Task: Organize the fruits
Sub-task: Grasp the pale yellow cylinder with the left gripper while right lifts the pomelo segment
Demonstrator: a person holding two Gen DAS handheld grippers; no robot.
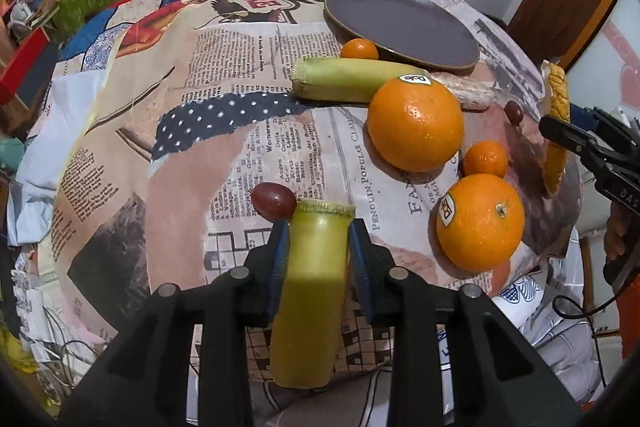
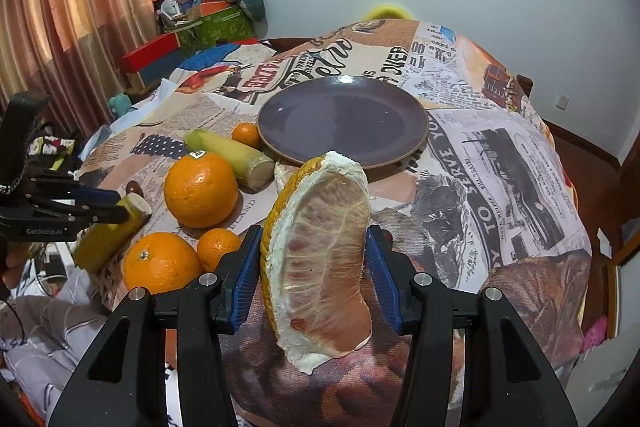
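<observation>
My left gripper (image 1: 319, 229) is shut on a yellow-green cane piece (image 1: 316, 267), held near the table's front edge beside a dark grape (image 1: 274, 201). A second cane piece (image 1: 352, 83) lies by the purple plate (image 1: 404, 25). Two large oranges (image 1: 416, 123) (image 1: 480, 223) and two small tangerines (image 1: 359, 49) (image 1: 485, 159) sit between them. In the right wrist view my right gripper (image 2: 314, 239) is shut on a pomelo wedge (image 2: 324, 247), raised in front of the plate (image 2: 344, 119), which holds nothing. The left gripper (image 2: 116, 205) shows at far left there.
Another pinkish pomelo piece (image 1: 472, 93) and a second grape (image 1: 513, 113) lie near the plate. Boxes and a cushion (image 2: 208, 19) are piled at the back left beside a curtain (image 2: 72, 7). The newspaper-print cloth (image 2: 500, 155) drops off at the round table's edges.
</observation>
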